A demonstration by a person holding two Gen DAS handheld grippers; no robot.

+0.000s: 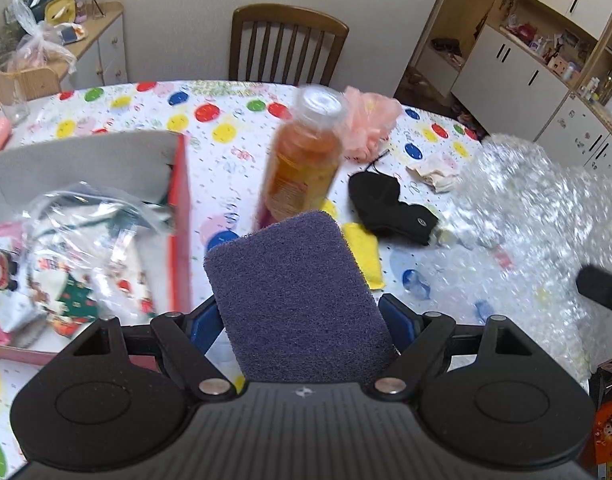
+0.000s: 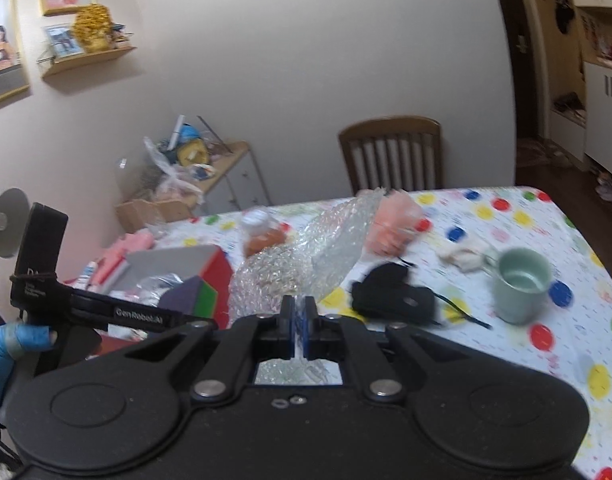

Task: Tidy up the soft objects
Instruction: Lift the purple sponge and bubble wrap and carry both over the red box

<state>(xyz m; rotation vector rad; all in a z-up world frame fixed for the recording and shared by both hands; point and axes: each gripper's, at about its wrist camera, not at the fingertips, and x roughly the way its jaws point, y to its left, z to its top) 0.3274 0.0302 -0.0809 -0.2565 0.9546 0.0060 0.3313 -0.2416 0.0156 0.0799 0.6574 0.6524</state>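
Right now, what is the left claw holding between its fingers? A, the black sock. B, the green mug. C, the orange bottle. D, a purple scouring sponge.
D: in the left wrist view the purple scouring sponge sits clamped between the blue pads of the left claw, while the orange bottle and the black sock lie beyond it on the table.

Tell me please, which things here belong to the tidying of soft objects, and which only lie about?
Belong to the job:
- purple sponge, in the left hand-held gripper
- bubble wrap, in the right hand-held gripper
- pink mesh puff
- black cloth piece
- yellow cloth
- red box

Just lying about:
- orange bottle
- green mug
- drinking glass
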